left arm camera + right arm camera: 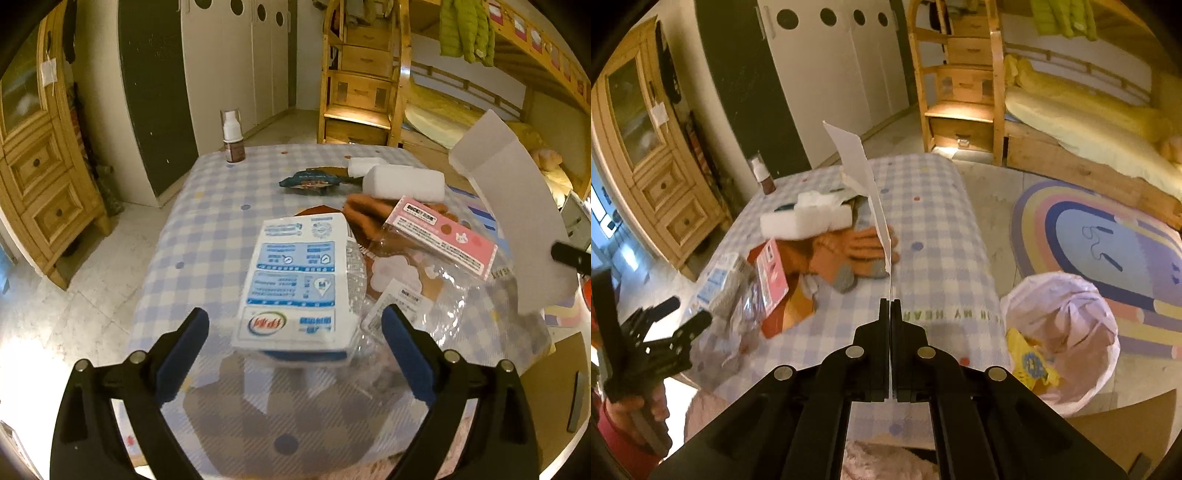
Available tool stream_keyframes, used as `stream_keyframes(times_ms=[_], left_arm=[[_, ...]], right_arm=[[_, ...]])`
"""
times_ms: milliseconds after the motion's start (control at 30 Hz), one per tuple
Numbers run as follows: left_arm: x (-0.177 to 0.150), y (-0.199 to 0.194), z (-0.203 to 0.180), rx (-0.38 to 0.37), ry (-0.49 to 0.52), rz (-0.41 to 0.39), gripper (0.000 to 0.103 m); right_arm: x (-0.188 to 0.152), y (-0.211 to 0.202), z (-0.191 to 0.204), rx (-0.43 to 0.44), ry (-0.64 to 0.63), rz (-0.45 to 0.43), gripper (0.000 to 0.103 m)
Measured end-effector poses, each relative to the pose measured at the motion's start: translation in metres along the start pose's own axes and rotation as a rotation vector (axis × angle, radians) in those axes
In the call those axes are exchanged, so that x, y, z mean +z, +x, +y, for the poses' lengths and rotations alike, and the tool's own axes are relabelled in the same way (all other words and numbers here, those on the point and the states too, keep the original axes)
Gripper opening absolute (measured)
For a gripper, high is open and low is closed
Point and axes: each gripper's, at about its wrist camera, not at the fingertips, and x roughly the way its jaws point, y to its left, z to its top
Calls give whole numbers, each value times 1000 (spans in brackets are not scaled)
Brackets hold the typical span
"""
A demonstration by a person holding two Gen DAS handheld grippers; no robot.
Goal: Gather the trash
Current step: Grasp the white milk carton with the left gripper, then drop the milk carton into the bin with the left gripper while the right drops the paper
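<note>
Item: white card sheet (pixel 866 184), trash. The right tool (pixel 890 306) is pinching its lower edge, fingers pressed together on it; the sheet is standing on edge, its long axis running up and away from the tool over the checked surface (pixel 934 236).

Destination: bin with pink liner (pixel 1067 332), sitting on the floor just off the surface's near right corner, lower right of the right tool and nearer it than the left. The carry is likely calling for a swing right and down.

Item: milk carton (pixel 299 284), lying between the spread fingers of the left tool (pixel 291 332), not gripped, long axis pointing away.
</note>
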Motion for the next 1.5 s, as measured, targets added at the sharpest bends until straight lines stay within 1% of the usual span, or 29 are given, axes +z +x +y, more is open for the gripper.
stream_keyframes(times_ms=[100,167,200,267,367,500,533,667,833,1000,1033,1133,1233,1500], left_arm=[[3,10,-2,-2,10,21,92],[4,16,-2,1,20,40,86],[4,19,-1,-7,24,47,84],[5,22,-1,-13,31,59,77],[5,12,0,7,21,19,75],[8,-21,4,36,-5,-56,75],[10,-35,4,49,-9,-87,75],[15,-68,-10,32,7,-149,75],[18,-88,-42,-24,53,-187,75],[14,-85,-72,-78,109,-178,75],[13,-82,-82,-91,129,-171,75],[13,-77,-107,-127,168,-167,75],[16,-68,-139,-160,214,-170,75],[20,-47,-211,-242,305,-177,76]], right_arm=[[-1,0,-2,0,6,2,0],[-2,0,-2,0,6,1,0],[-2,0,-2,0,6,1,0],[-3,-2,-2,2,4,-1,0],[-3,-4,-2,9,9,-7,0],[-1,-9,-2,13,17,-21,0],[-1,-10,-2,14,18,-25,0],[0,-18,-2,17,27,-45,0],[-4,-33,-8,16,43,-68,0],[-12,-49,-23,2,78,-87,0],[-15,-52,-28,-5,87,-90,0],[-21,-59,-45,-33,120,-96,0],[-29,-64,-68,-68,163,-95,0],[-46,-63,-141,-209,275,-78,0]])
